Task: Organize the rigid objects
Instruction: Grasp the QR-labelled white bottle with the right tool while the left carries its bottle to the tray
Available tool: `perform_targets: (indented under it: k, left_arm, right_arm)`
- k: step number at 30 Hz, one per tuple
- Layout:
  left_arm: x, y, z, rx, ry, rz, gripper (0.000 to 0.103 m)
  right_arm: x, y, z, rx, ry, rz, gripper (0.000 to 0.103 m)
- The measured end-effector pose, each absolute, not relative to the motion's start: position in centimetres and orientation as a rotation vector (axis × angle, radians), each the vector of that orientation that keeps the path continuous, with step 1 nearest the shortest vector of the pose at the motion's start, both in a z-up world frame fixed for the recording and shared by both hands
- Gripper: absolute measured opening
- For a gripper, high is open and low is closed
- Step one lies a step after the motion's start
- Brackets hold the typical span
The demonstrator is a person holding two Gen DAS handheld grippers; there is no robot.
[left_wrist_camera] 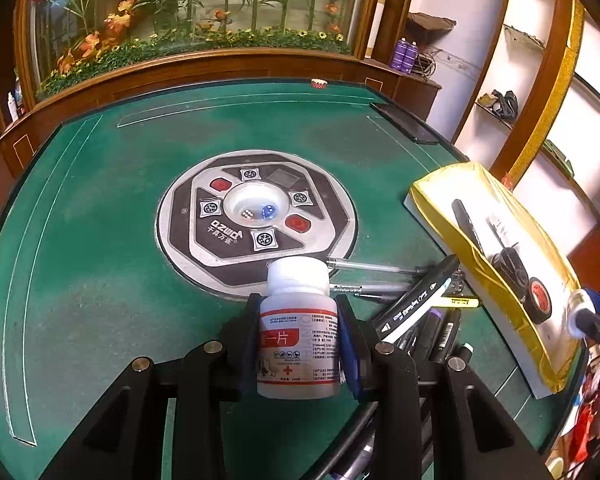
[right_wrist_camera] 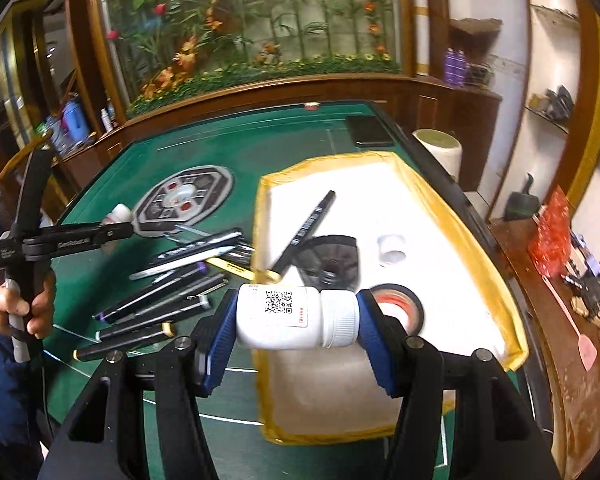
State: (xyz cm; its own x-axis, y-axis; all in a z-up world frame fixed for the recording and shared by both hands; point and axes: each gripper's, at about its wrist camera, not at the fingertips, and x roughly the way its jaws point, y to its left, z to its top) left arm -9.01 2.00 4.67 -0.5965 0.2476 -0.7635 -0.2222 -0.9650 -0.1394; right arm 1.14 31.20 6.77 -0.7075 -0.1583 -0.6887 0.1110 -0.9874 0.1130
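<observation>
Bottles: left gripper (left_wrist_camera: 300, 340) clamps one upright (left_wrist_camera: 298, 328); right gripper (right_wrist_camera: 296, 320) grips another (right_wrist_camera: 296, 316) sideways (cap rightward).

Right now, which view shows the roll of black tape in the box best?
The right wrist view: the tape roll lies flat on the box floor, partly behind the held bottle. The left wrist view shows it only obliquely, past the box's yellow wall.

table (right_wrist_camera: 292, 128): dice console (right_wrist_camera: 184, 198) upper left of right-wrist frame | pens and markers (right_wrist_camera: 172, 280) heaped right of console, left of tray (right_wrist_camera: 476, 216) | in tray: marker (right_wrist_camera: 306, 232), tape roll (right_wrist_camera: 400, 304), small jar (right_wrist_camera: 391, 250) | phone (right_wrist_camera: 369, 131) behind tray
</observation>
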Motion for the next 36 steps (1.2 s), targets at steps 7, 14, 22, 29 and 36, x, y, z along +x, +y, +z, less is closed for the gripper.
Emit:
perform_targets:
  k: [7, 14, 22, 29, 36]
  left_arm:
    - [-8.7, 2.3, 4.8, -1.236, -0.045, 2.578, 0.037]
    - [-6.3, 5.1, 6.0, -1.158, -0.037, 2.454, 0.037]
    - [-2.6, 14.5, 7.7, -1.082, -0.028, 2.231, 0.037]
    - [-2.3, 23.3, 6.9, -1.128, 0.006, 2.109, 0.037]
    - [-2.6, 24.9, 4.5, -1.211, 0.073, 2.112, 0.037]
  right_arm:
    - [0.5, 33.6, 6.4, 1.147, -0.157, -2.818, 0.057]
    - [-1.5, 36.3, 5.6, 1.173, -0.262, -2.854, 0.057]
    - [-2.6, 38.5, 4.9, 1.205, -0.342, -2.823, 0.057]
    - [-4.4, 40.9, 4.9, 1.210, -0.444, -2.802, 0.057]
    - [-6.1, 40.6, 4.0, 1.269, -0.368, -2.791, 0.057]
